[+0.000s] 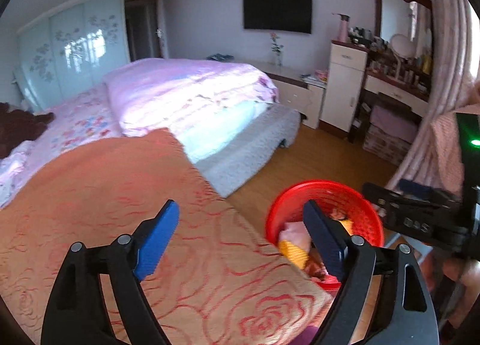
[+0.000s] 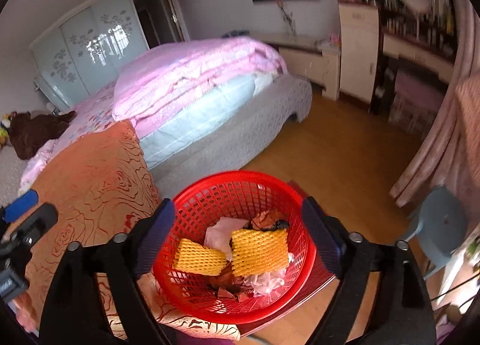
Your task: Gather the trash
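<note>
My right claw [image 2: 238, 225] stands wide apart with nothing between its blue pads; it hangs above the red plastic basket [image 2: 210, 192], which I look down into. The basket stands on the wooden floor [image 2: 345, 171], right against the edge of the orange rose-patterned bedspread [image 2: 96, 177]. Inside it lie two yellow foam net sleeves [image 2: 259, 250], side by side, on top of a pale pink wrapper [image 2: 223, 232], some crumpled brown paper [image 2: 264, 219] and a bit of clear plastic film [image 2: 267, 280].

My left claw [image 1: 240, 237] is also spread apart and empty. Its left pad hangs over the orange bedspread [image 1: 105, 183], and its right pad crosses in front of the basket [image 1: 357, 210], whose yellow and pink scraps show just beside it. At the right edge of that view I see the black body of my other claw [image 1: 414, 213].

Beyond the bedspread a folded pink quilt [image 1: 186, 87] lies on the bed. A black television [image 1: 277, 9] hangs on the far wall, and a light blue plastic stool [image 2: 444, 222] stands on the floor to the right of the basket.
</note>
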Tool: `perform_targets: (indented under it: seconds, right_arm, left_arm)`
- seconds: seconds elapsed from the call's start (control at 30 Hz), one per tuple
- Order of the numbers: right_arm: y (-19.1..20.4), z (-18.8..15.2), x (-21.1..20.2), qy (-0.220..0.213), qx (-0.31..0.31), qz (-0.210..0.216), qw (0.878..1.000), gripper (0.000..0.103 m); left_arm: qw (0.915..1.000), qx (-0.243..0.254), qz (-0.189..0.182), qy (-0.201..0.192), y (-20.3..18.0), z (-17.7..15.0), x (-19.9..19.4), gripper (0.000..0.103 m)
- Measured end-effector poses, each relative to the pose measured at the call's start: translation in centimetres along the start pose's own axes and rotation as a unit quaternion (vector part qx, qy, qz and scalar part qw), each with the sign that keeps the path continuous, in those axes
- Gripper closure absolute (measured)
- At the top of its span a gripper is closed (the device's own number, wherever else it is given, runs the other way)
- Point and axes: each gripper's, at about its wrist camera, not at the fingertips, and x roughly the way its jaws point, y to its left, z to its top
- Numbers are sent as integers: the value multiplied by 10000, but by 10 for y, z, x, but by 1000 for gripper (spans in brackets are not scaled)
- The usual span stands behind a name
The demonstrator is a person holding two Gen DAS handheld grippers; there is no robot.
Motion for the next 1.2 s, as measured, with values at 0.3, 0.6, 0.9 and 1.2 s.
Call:
perform_targets:
  seconds: [0.3, 0.6, 0.9, 1.2]
  right_arm:
    - [24, -11, -48, -622, -283, -317, 9972, 7]
    - [30, -20, -72, -834, -279, -389, 9954, 7]
    - [31, -24, -76, -867, -247, -376, 9952, 7]
    - [36, -25, -81, -848, -260, -373, 9954, 7]
  left_arm:
    - [9985, -248, 425, -222, 21, -5, -27, 16]
    - [9974, -230, 604, -319, 23, -11, -42, 13]
    - [9970, -267, 657, -316, 24, -14, -45, 12]
    - [9968, -315, 683, -284, 30, -20, -44, 12]
